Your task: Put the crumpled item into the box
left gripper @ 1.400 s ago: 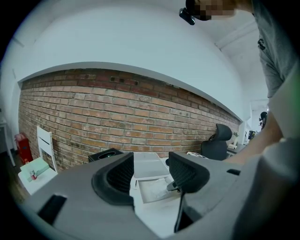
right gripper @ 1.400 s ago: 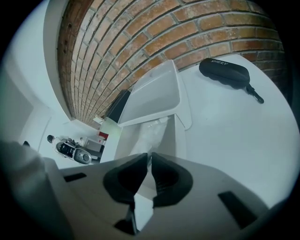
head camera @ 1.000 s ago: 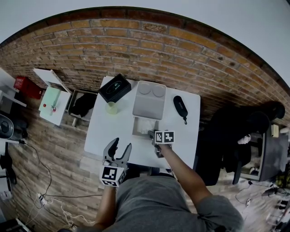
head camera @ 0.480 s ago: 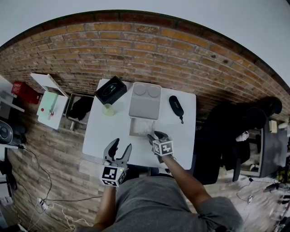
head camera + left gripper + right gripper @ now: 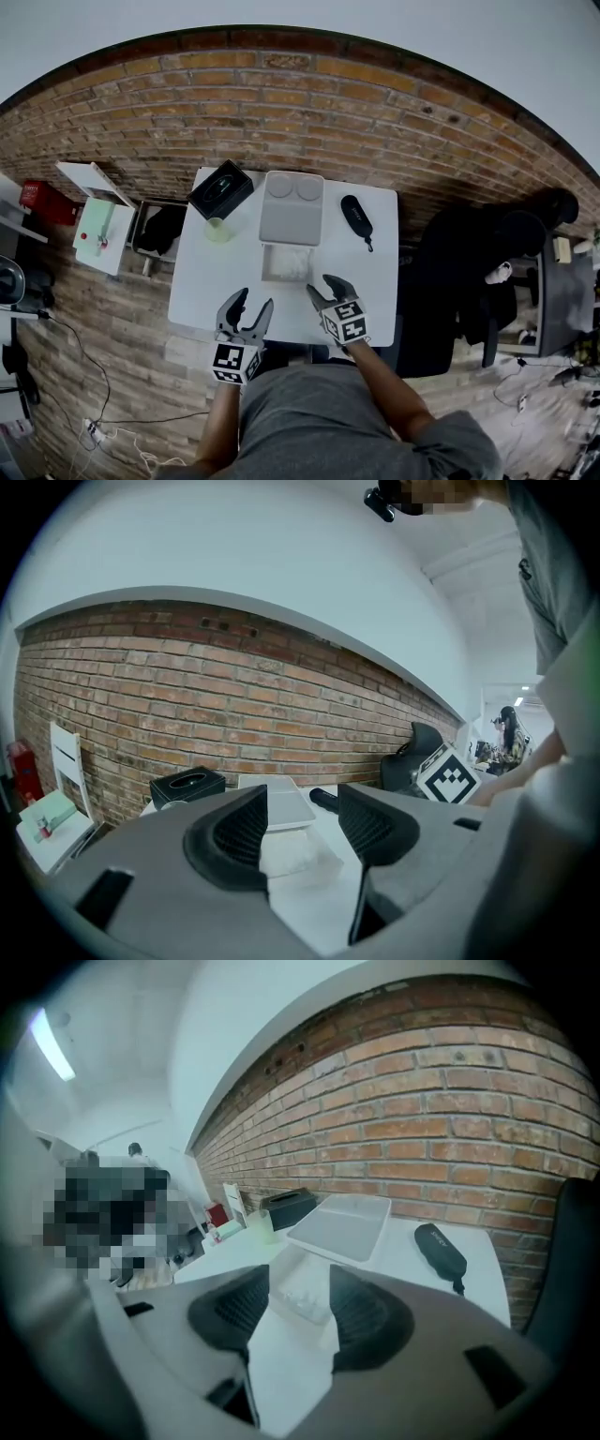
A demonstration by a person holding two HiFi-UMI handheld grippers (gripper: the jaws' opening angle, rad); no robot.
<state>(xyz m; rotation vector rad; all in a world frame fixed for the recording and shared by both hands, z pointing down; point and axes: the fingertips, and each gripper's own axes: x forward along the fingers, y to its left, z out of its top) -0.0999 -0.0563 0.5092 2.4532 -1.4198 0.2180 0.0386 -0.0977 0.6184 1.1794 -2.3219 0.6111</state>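
Note:
A crumpled white item (image 5: 287, 262) lies inside a small open clear box (image 5: 269, 275) at the middle of the white table (image 5: 202, 281). The box's grey lid (image 5: 292, 208) stands open behind it. My right gripper (image 5: 323, 286) hovers just in front of the box near the table's front edge; its jaws are opening and hold nothing. In the right gripper view the box (image 5: 302, 1290) and the crumpled item (image 5: 307, 1302) show beyond the gripper (image 5: 298, 1309). My left gripper (image 5: 251, 300) is open and empty at the front left, and the item (image 5: 292, 852) shows beyond its jaws.
A black box (image 5: 225, 189) and a pale green cup (image 5: 218, 230) stand at the table's back left. A black case (image 5: 352, 217) lies at the back right. A brick-patterned floor surrounds the table; a dark chair (image 5: 487, 253) stands to the right.
My right gripper has drawn back from the box toward the table's front edge, and its jaws have spread. The left gripper has stayed put.

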